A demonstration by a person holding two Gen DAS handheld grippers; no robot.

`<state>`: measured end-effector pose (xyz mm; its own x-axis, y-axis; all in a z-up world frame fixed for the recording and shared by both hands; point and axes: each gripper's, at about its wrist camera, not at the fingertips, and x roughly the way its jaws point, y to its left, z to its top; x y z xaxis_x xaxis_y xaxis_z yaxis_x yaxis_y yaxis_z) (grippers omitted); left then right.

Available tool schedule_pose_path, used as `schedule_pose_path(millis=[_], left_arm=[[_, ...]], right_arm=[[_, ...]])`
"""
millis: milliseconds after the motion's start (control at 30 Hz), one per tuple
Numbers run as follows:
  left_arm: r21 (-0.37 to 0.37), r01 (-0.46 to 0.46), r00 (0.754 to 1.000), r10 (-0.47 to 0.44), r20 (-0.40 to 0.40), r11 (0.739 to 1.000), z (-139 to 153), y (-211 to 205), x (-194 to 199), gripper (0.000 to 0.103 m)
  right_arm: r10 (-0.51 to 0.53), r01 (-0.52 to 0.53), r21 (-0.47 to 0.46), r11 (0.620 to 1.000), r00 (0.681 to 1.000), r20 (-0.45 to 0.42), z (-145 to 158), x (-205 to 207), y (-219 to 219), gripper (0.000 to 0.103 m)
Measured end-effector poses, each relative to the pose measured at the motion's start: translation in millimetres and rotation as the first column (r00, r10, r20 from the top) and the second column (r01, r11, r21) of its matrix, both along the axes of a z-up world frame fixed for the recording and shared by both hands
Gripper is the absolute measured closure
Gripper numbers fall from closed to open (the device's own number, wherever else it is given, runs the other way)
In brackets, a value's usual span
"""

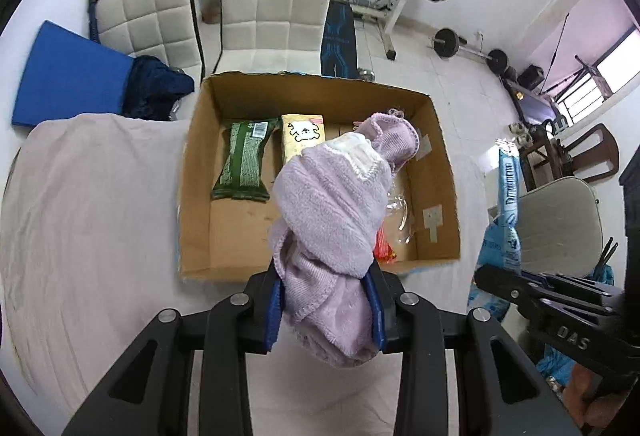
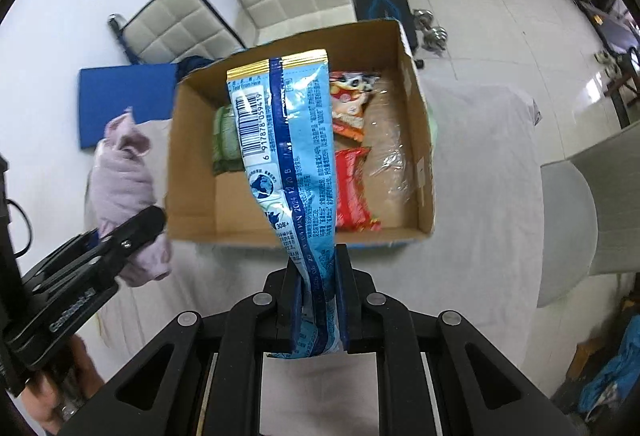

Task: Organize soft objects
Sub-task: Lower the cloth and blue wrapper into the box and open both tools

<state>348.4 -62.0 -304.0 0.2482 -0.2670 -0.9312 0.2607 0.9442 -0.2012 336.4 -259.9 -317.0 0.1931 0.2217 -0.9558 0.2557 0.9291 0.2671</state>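
Right gripper clamps the lower end of a blue snack packet, upright before the open cardboard box. Left gripper grips lilac cloth beside the box.

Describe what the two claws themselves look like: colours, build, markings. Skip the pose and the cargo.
Both are alike. The left claw has matte black linkage bars with triangular cut-outs, round silver pivot pins and blue pads inside its fingers. The right claw matches it, with darker blue pads. Each body carries white lettering on its side, partly unreadable. A bare hand grips the left one; no sleeve shows.
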Motion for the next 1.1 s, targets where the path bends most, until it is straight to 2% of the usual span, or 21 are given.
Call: schedule_pose_path(millis=[133,400,533,700,800,833,900,933,967,1033,1100], left_arm=[[0.038,0.019,1.000,-0.018,-0.021,0.999,-15.6,-8.7,25.3,0.071],[0.071,0.026,0.988,-0.014,-0.156,0.997,-74.4,-24.6,63.3,0.071],[0.063,0.013,0.970,0.003,-0.242,0.998,-113.2,-29.4,73.7,0.071],[0.126,0.042,0.952,-0.001,-0.307,0.991,-151.5,-38.2,76.8,0.069],[0.167,0.041,0.942,0.018,-0.335,0.985,-162.8,-40.0,75.5,0.068],[0.172,0.035,0.939,0.027,-0.343,0.984,-164.8,-39.7,75.4,0.066],[0.164,0.015,0.935,0.044,-0.351,0.986,-164.7,-38.3,74.9,0.057],[0.159,0.006,0.937,0.050,-0.346,0.987,-162.6,-37.5,74.7,0.050],[0.159,-0.002,0.941,0.056,-0.333,0.987,-158.7,-37.2,74.6,0.038],[0.167,-0.003,0.948,0.056,-0.313,0.986,-152.4,-35.8,74.7,0.030],[0.168,-0.006,0.955,0.055,-0.292,0.986,-143.9,-36.0,74.3,0.028]], right_arm=[[-0.031,0.030,-0.027,0.999,0.998,-0.048,-31.1,32.8,-10.1,0.088],[-0.060,0.042,-0.131,0.991,0.989,-0.134,-101.4,80.0,-19.5,0.088],[-0.056,0.029,-0.155,0.988,0.984,-0.171,-131.8,88.0,-18.6,0.088],[-0.025,-0.019,-0.197,0.980,0.976,-0.216,-153.6,91.7,-8.8,0.087],[-0.003,-0.040,-0.178,0.983,0.972,-0.234,-161.0,91.0,-4.5,0.085],[0.000,-0.044,-0.185,0.982,0.973,-0.231,-160.2,90.3,-3.7,0.082],[-0.001,-0.043,-0.193,0.980,0.975,-0.223,-157.7,88.5,-2.5,0.066],[-0.001,-0.039,-0.181,0.983,0.977,-0.214,-156.4,87.8,-2.8,0.053],[-0.006,-0.031,-0.174,0.984,0.978,-0.209,-154.6,86.7,-3.5,0.046],[-0.006,-0.030,-0.173,0.984,0.979,-0.203,-149.2,85.1,-3.6,0.046],[-0.009,-0.027,-0.174,0.984,0.979,-0.202,-147.3,82.5,-3.9,0.046]])
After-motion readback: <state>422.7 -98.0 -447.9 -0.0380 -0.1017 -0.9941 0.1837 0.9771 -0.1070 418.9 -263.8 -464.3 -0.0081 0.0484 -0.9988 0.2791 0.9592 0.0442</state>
